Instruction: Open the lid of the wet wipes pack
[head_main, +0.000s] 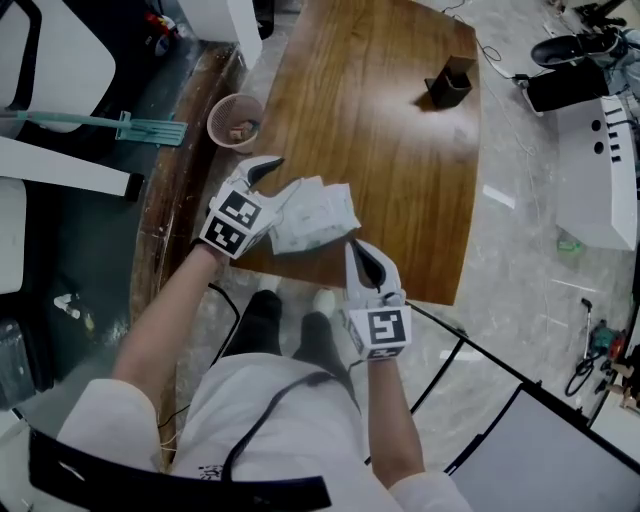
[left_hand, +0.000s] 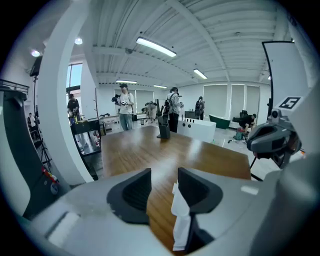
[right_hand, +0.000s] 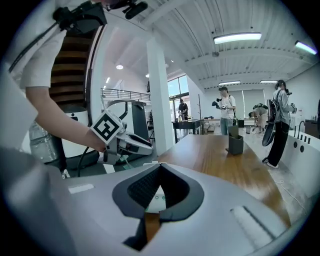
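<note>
Two grippers: right gripper (head_main: 354, 246) clamped, seemingly on one wipes pack (head_main: 316, 218); left gripper (head_main: 284, 180) apart.

Head view: taken from overhead, steeply down onto the table (head_main: 380, 150).
Gripper views: aimed low along the table, apparently from its near end.
Shared: table, dark holder (head_main: 449, 82).

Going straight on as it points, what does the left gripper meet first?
Probably the wooden table, seen between the open jaws of the left gripper; the wipes pack hangs beside one jaw.
</note>
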